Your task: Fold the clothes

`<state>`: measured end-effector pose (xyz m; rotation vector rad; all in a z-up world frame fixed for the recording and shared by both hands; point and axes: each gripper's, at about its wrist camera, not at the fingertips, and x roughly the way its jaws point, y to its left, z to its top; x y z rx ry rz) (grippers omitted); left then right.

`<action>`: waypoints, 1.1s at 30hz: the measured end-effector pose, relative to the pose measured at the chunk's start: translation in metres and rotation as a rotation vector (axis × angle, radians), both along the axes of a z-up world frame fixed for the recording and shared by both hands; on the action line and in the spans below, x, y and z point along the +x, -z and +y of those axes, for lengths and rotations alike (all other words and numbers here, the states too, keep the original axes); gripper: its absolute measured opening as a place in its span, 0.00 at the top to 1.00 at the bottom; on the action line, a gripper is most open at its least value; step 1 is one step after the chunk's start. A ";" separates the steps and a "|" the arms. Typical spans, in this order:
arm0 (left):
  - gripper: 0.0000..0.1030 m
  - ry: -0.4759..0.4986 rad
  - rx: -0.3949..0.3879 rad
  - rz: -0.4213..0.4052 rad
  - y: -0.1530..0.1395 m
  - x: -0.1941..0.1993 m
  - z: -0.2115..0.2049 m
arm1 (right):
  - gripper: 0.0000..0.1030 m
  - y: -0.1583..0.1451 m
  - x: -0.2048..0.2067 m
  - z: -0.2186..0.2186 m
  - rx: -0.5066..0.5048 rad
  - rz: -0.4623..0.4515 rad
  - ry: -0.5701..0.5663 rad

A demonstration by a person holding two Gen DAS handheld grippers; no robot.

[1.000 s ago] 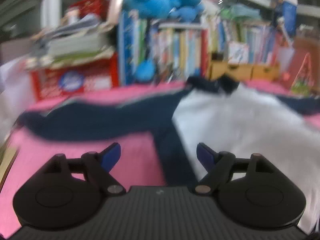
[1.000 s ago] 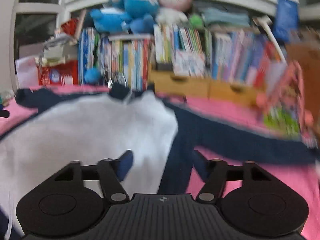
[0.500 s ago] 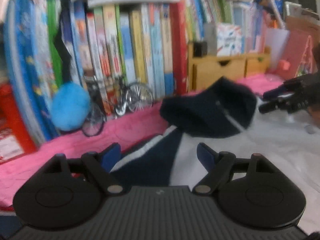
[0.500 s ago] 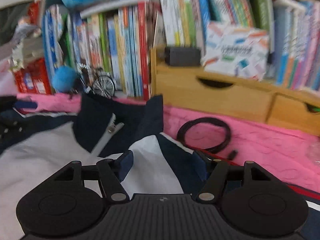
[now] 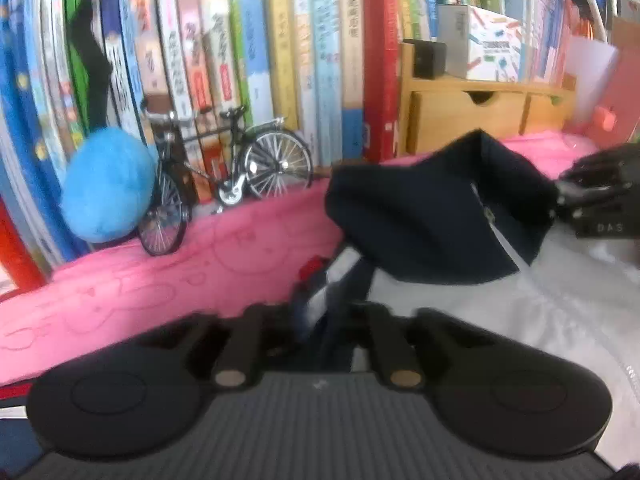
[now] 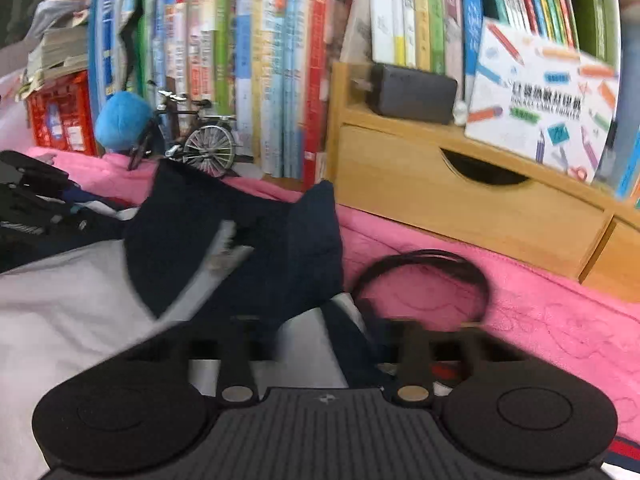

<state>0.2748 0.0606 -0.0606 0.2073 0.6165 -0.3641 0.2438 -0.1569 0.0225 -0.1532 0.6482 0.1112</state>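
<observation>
Both grippers are down at the shoulders of the jacket now — a white-bodied zip top with a navy collar, spread over the pink blanket in front of a wall of books. The collar stands up in a soft hump between the two tools, zip running down its middle.

Left gripper: jaws drawn right in, and navy-and-white shoulder fabric is bunched between them, so that reads as a pinch on the jacket. Right gripper: jaws closing at this moment, with the dark shoulder seam and white panel lying between the fingers; motion blur hides the pads, so whether they are already pressing on cloth I cannot tell. From the left camera the right tool shows as a dark shape at the far edge, beside the collar.

How will it handle? Light, limp, a bit slick by the look of the sheen — it will sag and slide rather than hold a line. The shoulder seams are the place to take hold, one either side of the collar, pinching through both layers so the front and back lift together.

Watch the coiled black cable just beside the right shoulder, and the little model bicycle near the left — either could snag.
</observation>
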 end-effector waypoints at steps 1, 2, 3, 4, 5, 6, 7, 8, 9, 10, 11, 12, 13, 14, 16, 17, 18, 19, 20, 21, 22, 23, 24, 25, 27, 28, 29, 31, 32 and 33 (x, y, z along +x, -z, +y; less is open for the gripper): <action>0.95 -0.015 0.012 -0.030 -0.003 -0.007 -0.003 | 0.86 -0.003 -0.006 0.008 -0.037 -0.024 0.001; 0.95 -0.026 0.017 -0.062 -0.009 -0.010 -0.005 | 0.88 -0.008 -0.011 0.017 -0.079 -0.062 0.008; 0.95 -0.031 0.024 -0.099 -0.018 -0.010 -0.005 | 0.89 -0.014 -0.016 0.025 -0.121 -0.106 0.014; 0.95 -0.033 0.033 -0.142 -0.026 -0.008 -0.005 | 0.89 -0.021 -0.019 0.030 -0.154 -0.153 0.024; 0.95 -0.040 0.037 -0.165 -0.034 -0.004 -0.006 | 0.89 -0.029 -0.020 0.034 -0.182 -0.202 0.035; 0.95 -0.049 0.033 -0.171 -0.039 0.003 -0.005 | 0.89 -0.037 -0.018 0.034 -0.192 -0.233 0.044; 0.95 -0.056 0.035 -0.173 -0.040 0.009 -0.006 | 0.89 -0.044 -0.012 0.032 -0.184 -0.250 0.055; 0.95 -0.063 0.043 -0.174 -0.040 0.016 -0.007 | 0.89 -0.048 -0.005 0.028 -0.171 -0.257 0.069; 0.94 -0.069 0.056 -0.175 -0.037 0.022 -0.010 | 0.89 -0.045 0.003 0.026 -0.173 -0.253 0.080; 0.94 -0.076 0.072 -0.174 -0.031 0.028 -0.013 | 0.89 -0.040 0.011 0.025 -0.186 -0.244 0.089; 0.94 -0.084 0.087 -0.175 -0.024 0.033 -0.016 | 0.89 -0.034 0.019 0.024 -0.198 -0.236 0.098; 0.94 -0.093 0.092 -0.168 -0.017 0.039 -0.018 | 0.89 -0.029 0.026 0.023 -0.210 -0.228 0.107; 0.94 -0.101 0.091 -0.154 -0.011 0.045 -0.019 | 0.89 -0.023 0.034 0.022 -0.222 -0.219 0.116; 0.94 -0.106 0.096 -0.141 -0.005 0.050 -0.020 | 0.89 -0.016 0.040 0.021 -0.225 -0.206 0.123; 0.94 -0.105 0.117 -0.106 0.006 0.059 -0.023 | 0.89 -0.003 0.049 0.017 -0.220 -0.178 0.135; 0.94 -0.102 0.123 -0.083 0.009 0.063 -0.024 | 0.89 0.002 0.054 0.016 -0.219 -0.166 0.138; 0.94 -0.097 0.122 -0.066 0.010 0.066 -0.023 | 0.89 0.006 0.057 0.015 -0.215 -0.153 0.139; 0.94 -0.091 0.120 -0.051 0.011 0.069 -0.022 | 0.89 0.006 0.058 0.014 -0.206 -0.147 0.138; 0.93 -0.085 0.118 -0.036 0.012 0.072 -0.021 | 0.89 0.006 0.060 0.012 -0.195 -0.145 0.135; 0.93 -0.083 0.132 -0.035 0.013 0.072 -0.022 | 0.88 0.007 0.063 0.010 -0.184 -0.124 0.137; 0.93 -0.083 0.156 -0.042 0.013 0.071 -0.024 | 0.85 0.009 0.067 0.008 -0.174 -0.091 0.142; 0.92 -0.083 0.181 -0.050 0.014 0.071 -0.027 | 0.80 0.011 0.072 0.006 -0.164 -0.058 0.146; 0.88 -0.083 0.205 -0.057 0.014 0.070 -0.030 | 0.78 0.010 0.073 0.004 -0.165 -0.044 0.167; 0.87 -0.087 0.196 -0.057 0.011 0.066 -0.028 | 0.62 0.007 0.073 0.004 -0.171 -0.042 0.196; 0.82 -0.102 0.120 -0.046 -0.003 0.052 -0.015 | 0.32 -0.002 0.064 0.001 -0.163 -0.048 0.230; 0.81 -0.112 0.082 -0.053 -0.011 0.039 -0.005 | 0.26 -0.011 0.048 -0.002 -0.135 -0.062 0.216; 0.80 -0.121 0.053 -0.065 -0.019 0.026 0.004 | 0.22 -0.020 0.033 -0.005 -0.107 -0.076 0.203; 0.78 -0.129 0.002 -0.081 -0.033 -0.004 0.018 | 0.12 -0.039 0.003 -0.011 -0.051 -0.104 0.176; 0.77 -0.121 -0.015 -0.080 -0.036 -0.023 0.019 | 0.12 -0.048 -0.012 -0.014 -0.023 -0.118 0.163; 0.76 -0.113 -0.032 -0.079 -0.039 -0.041 0.020 | 0.12 -0.055 -0.029 -0.016 0.021 -0.118 0.142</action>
